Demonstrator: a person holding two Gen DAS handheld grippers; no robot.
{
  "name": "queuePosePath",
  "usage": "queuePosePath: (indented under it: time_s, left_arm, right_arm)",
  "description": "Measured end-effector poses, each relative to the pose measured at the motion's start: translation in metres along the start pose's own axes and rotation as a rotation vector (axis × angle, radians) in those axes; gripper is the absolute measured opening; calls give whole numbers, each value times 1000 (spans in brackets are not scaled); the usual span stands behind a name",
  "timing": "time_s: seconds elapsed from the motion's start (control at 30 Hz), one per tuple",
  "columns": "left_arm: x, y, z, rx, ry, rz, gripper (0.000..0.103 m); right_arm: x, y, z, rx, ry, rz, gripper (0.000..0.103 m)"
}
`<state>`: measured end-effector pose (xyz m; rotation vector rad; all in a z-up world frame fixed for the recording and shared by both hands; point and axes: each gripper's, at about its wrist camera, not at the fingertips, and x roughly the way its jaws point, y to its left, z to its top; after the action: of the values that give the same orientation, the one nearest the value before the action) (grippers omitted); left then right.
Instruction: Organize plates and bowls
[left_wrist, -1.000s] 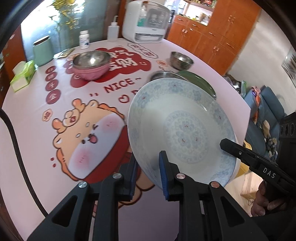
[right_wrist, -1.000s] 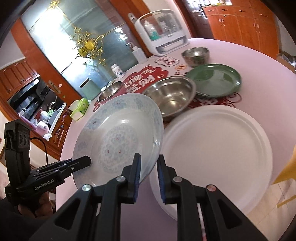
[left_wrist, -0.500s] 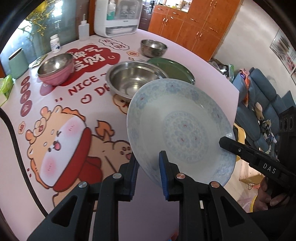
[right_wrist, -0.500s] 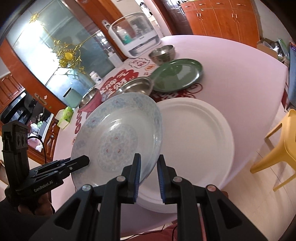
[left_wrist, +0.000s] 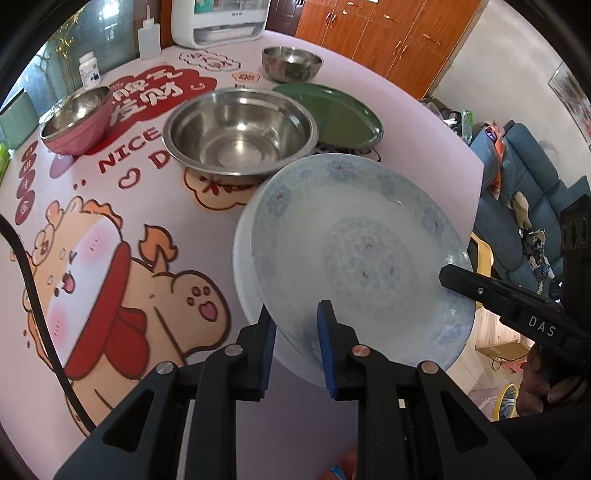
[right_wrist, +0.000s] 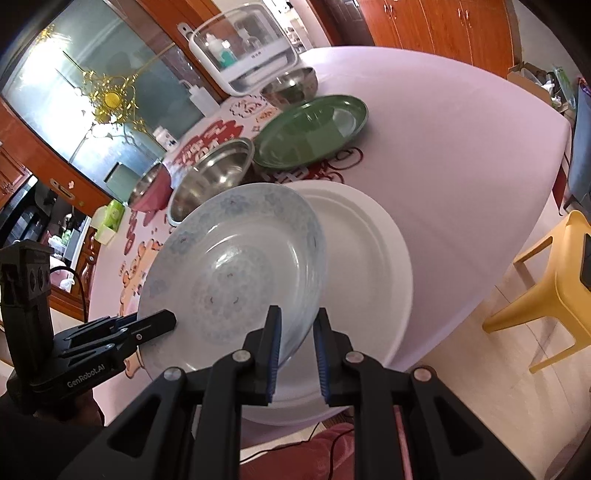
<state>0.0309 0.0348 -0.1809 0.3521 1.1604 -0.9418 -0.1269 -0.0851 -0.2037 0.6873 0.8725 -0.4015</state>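
Nearest the cameras, both grippers pinch the rim of the patterned plate (left_wrist: 354, 258): the left gripper (left_wrist: 297, 347) clamps its near edge with blue pads on either face, and the right gripper (right_wrist: 297, 354) does the same on the opposite side. The plate hangs tilted, partly over the white plate (right_wrist: 373, 258), which lies flat on the table (right_wrist: 461, 155) close to its near edge. Whether the two plates touch yet cannot be told.

The risk, as I judge it, lies in the tilt and the two thin rim grips. If one hand drops faster than the other, the glazed rim could slide out of a pad, or the low edge could knock the white plate and push it toward the table edge, beyond which is open floor and a yellow stool (right_wrist: 546, 295).

Beyond the white plate, the large steel bowl (left_wrist: 240, 133) sits just behind it, leaving little room that way. The green plate (left_wrist: 332, 114) lies beside the bowl, with a small steel bowl (left_wrist: 291, 62) and a pink bowl (left_wrist: 77, 122) farther back. To the white plate's right the tablecloth is bare and open.
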Motion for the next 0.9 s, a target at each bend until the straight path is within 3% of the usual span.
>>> queuePosePath:
  time_s: [0.47,0.9]
  left_arm:
    - [33,-19,-1,-90,64,50,20]
    - [51,-28,3,-215,65,172,24]
  right_arm:
    - [14,-25,10,-54,102,-9,17]
    - [22,-22,22,-205,185,35,21]
